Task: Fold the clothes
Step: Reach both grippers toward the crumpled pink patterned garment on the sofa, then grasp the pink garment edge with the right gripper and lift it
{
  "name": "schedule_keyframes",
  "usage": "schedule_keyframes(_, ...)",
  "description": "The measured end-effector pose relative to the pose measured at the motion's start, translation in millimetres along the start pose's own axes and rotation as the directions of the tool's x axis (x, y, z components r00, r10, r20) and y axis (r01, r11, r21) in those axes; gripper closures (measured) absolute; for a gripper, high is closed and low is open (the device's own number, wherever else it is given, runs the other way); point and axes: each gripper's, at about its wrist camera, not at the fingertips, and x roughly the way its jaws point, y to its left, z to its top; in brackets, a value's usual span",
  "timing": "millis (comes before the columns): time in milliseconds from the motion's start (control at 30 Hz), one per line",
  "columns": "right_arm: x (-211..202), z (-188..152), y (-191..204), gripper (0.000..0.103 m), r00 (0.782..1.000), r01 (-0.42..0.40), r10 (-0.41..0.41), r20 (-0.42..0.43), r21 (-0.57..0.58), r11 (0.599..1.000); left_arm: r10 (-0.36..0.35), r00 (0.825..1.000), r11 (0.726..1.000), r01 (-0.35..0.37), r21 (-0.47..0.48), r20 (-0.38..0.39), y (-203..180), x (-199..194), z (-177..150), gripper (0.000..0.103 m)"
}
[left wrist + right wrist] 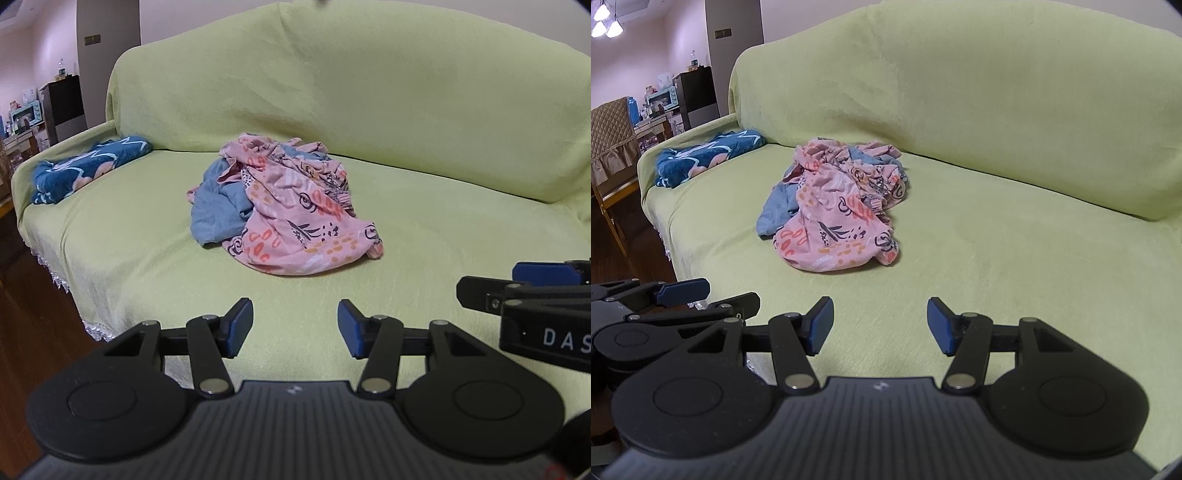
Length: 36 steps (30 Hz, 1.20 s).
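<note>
We hold our left gripper (pixel 295 328) and right gripper (pixel 880 325) low in frame, jaws spread and empty, short of the crumpled pink patterned garment (pixel 295 214) heaped over a blue one (pixel 216 210) mid-frame on the green-covered sofa (pixel 424 122).

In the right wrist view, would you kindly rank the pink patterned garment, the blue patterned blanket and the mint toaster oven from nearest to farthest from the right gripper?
From the right gripper:
1. Pink patterned garment, crumpled mid-seat, straight ahead.
2. Blue patterned blanket, on the sofa's far left end.
3. Mint toaster oven, in the room beyond the sofa, far left.
</note>
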Motion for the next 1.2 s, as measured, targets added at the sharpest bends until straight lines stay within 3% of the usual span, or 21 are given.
schedule_keyframes(233, 12, 5, -7, 0.051, 1.000, -0.011, 0.011, -0.011, -0.006, 1.000, -0.025, 1.000, 0.999, 0.024, -0.026, -0.018, 6, 14, 3, 0.047)
schedule_keyframes(367, 39, 11, -2, 0.051, 0.999, -0.035, 0.034, -0.018, -0.053, 0.998, -0.031, 0.999, 0.999, 0.032, 0.027, -0.020, 8, 31, 4, 0.047)
schedule_keyframes(500, 79, 25, -4, 0.051, 0.998, -0.054, 0.048, -0.033, -0.191, 0.980, -0.043, 0.999, 0.993, 0.042, 0.112, 0.003, 12, 49, 4, 0.047)
schedule_keyframes(700, 140, 21, 5, 0.051, 0.999, -0.046, 0.038, -0.027, -0.491, 0.870, -0.153, 0.985, 0.961, 0.130, 0.244, 0.079, 14, 86, 13, 0.047)
schedule_keyframes(833, 177, 13, 18, 0.053, 0.999, -0.028, 0.034, -0.004, -0.646, 0.763, -0.126, 0.990, 0.949, 0.102, 0.299, 0.064, 14, 112, 21, 0.047)
schedule_keyframes(967, 201, 12, 25, 0.055, 0.998, 0.017, 0.032, 0.057, -0.700, 0.714, -0.092, 0.994, 0.949, 0.071, 0.307, 0.055, 19, 131, 24, 0.047)
schedule_keyframes(1000, 205, 13, 27, 0.058, 0.997, 0.025, 0.031, 0.066, -0.705, 0.709, -0.083, 0.995, 0.949, 0.063, 0.310, 0.053, 21, 134, 23, 0.047)
schedule_keyframes(1067, 213, 16, 31, 0.078, 0.998, 0.026, 0.021, 0.056, -0.724, 0.689, -0.075, 0.996, 0.950, 0.055, 0.307, 0.052, 24, 138, 22, 0.047)
schedule_keyframes(1100, 216, 17, 33, 0.096, 0.999, 0.026, 0.013, 0.047, -0.737, 0.675, -0.081, 0.996, 0.950, 0.063, 0.305, 0.046, 24, 140, 23, 0.047)
schedule_keyframes(1200, 208, 15, 33, 0.097, 0.997, 0.058, 0.003, 0.077, -0.772, 0.634, -0.101, 0.994, 0.942, 0.081, 0.326, 0.047, 19, 137, 24, 0.047)
